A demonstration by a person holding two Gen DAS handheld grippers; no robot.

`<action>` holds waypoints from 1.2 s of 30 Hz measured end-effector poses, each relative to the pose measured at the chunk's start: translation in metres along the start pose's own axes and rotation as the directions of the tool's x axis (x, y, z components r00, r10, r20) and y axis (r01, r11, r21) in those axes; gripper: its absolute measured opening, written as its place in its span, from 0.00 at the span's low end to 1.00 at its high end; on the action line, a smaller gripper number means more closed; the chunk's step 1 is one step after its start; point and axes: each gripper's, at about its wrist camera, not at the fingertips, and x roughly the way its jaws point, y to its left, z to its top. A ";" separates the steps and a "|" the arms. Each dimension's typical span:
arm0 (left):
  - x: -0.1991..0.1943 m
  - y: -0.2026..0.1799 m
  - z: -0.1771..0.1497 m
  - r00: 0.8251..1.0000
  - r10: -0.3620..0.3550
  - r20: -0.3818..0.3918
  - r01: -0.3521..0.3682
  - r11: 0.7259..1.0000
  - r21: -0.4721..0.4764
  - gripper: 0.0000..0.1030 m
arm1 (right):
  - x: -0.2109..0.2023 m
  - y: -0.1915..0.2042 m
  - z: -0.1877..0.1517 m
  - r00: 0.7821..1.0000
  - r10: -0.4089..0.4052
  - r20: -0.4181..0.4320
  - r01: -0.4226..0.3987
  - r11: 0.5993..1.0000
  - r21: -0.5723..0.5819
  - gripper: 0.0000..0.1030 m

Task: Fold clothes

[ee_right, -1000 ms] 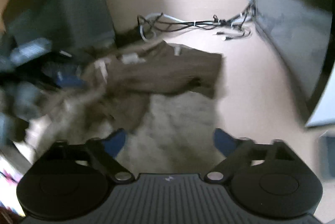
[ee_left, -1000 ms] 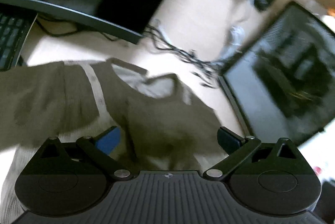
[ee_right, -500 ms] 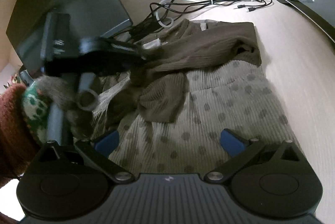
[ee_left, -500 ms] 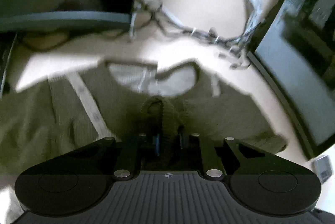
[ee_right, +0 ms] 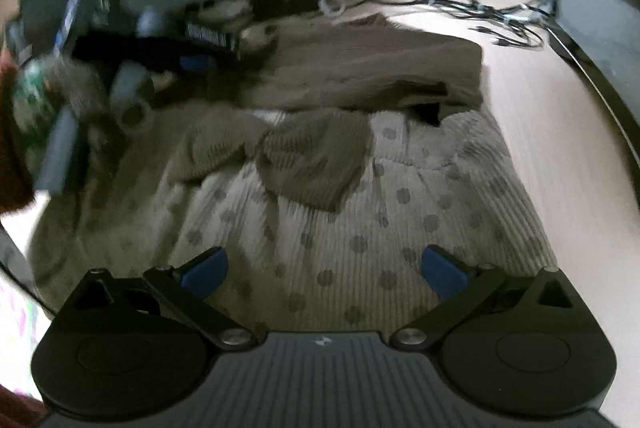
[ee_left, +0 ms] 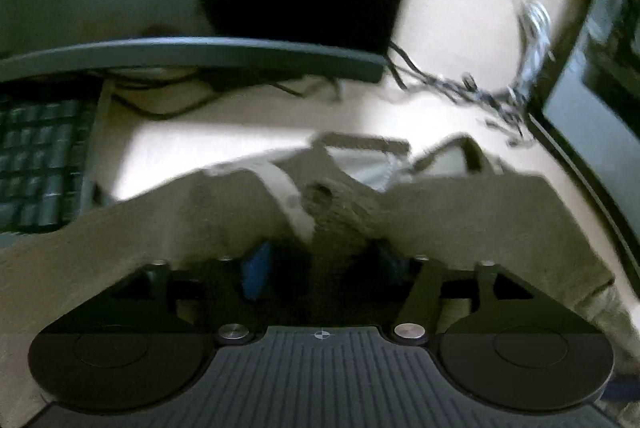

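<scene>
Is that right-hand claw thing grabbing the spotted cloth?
No, the right gripper hangs open above the spotted cloth, its blue fingertips wide apart.

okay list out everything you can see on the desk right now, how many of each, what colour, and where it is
garment: one, brown knit top part with a pale dotted ribbed part, spread on the desk, brown part bunched at the far end
desk: one, light wood, under everything
cables: a tangle, black and white, count unclear, beyond the garment
monitors: at least two dark screens, one at the right edge, one at far left
keyboard: one, dark, left edge of the left wrist view
sleeve: one, dark red, left edge of the right wrist view
left gripper: black with blue pads, closed on a brown fold of the garment
right gripper: black with blue pads, open above the dotted part
</scene>
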 end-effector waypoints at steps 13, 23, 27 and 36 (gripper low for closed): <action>-0.012 -0.001 -0.003 0.948 -0.317 -0.009 0.307 0.924 -0.228 0.86 | -0.019 -0.037 0.078 0.952 0.003 0.305 -0.046 0.990 0.133 1.00; -0.134 0.067 -0.050 0.988 -0.034 0.151 0.083 0.941 -0.327 0.87 | 0.061 -0.058 0.101 0.985 0.128 0.112 -0.152 0.958 0.242 1.00; -0.202 0.132 -0.083 0.936 0.296 0.191 -0.176 0.863 -0.473 0.88 | 0.032 -0.050 0.099 0.983 0.119 0.139 -0.150 0.960 0.236 1.00; -0.174 0.199 -0.101 0.937 0.345 0.051 -0.256 0.779 -0.572 0.84 | -0.036 -0.034 0.091 0.972 0.100 0.212 -0.149 0.961 0.231 1.00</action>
